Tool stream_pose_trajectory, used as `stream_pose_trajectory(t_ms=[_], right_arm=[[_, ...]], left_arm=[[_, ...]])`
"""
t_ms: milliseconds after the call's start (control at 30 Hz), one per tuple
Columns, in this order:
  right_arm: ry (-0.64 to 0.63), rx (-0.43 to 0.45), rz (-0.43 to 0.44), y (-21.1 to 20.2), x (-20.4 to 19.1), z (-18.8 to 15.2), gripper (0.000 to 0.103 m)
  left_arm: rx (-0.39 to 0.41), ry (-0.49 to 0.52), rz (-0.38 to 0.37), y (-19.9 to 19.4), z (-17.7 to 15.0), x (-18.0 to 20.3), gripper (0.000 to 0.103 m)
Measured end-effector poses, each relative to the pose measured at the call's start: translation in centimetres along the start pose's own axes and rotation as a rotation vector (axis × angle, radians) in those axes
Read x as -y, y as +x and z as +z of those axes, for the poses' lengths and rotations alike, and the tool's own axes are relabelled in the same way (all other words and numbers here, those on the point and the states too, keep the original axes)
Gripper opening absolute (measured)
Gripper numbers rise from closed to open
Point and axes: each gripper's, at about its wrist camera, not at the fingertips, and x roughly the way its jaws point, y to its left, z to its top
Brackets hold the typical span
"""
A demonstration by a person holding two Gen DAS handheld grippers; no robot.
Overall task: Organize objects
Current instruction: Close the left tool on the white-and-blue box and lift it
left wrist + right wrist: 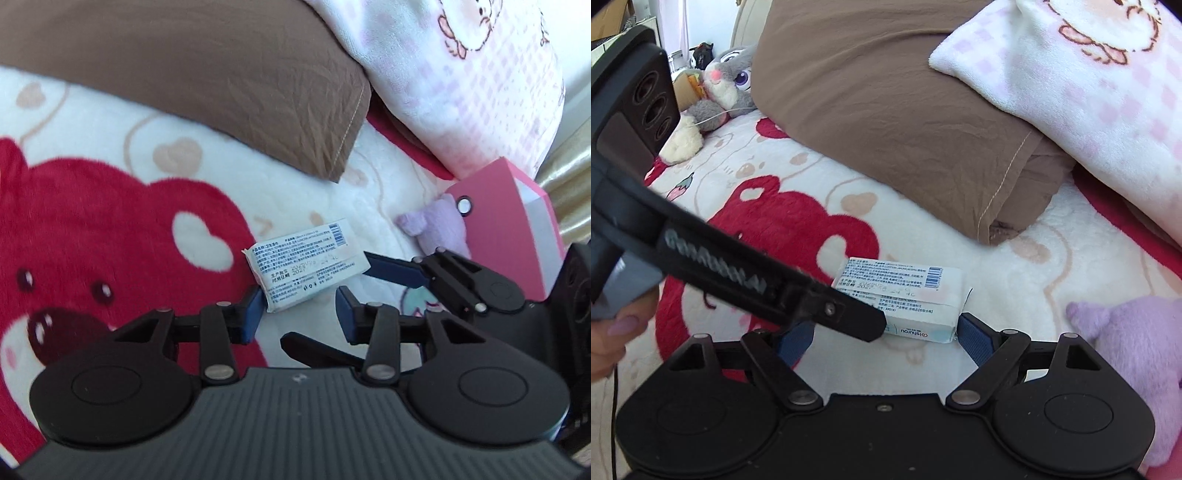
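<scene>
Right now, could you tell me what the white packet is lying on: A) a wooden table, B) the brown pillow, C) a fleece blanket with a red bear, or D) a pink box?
C: the packet lies flat on the blanket, clear of the pillow.

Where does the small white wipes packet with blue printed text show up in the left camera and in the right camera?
Left wrist view: small white wipes packet with blue text, centre, just beyond the gripper tips.
Right wrist view: the packet, lower centre, partly behind a black gripper finger.
Shared landmark: brown pillow beyond it.
</scene>
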Motion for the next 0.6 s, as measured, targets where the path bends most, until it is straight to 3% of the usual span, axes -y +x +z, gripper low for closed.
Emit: stream_pose_trajectory(t_ms=[167,267,367,433,600], right_arm=[[0.018,-0.009,0.002,0.2,0.0,-1.4,0.089],[-0.003,0.011,-0.012,0.2,-0.3,-1.9,0.089],[-0.024,0.012,-0.034,0.5,-0.7,-1.7,0.089],[-0.02,0.016,-0.043,0.7,-0.8,-1.4,0.089],[0.011,0.034,-0.04,1.5,-0.8,-1.6,0.098]], left_arm=[[-0.044,-0.051,0.029,0.1,0.2,-0.8,0.048],[-0.018,-0.086,0.005,-0.2,0.4,-1.6,0.048],[0.021,-0.083,0.011,-0.1,0.6,-1.6,0.042],[0.04,-0.098,0.009,0.3,0.7,-1.9,0.029],[0.05,-0.133,0.009,0.4,0.7,-1.8,0.028]])
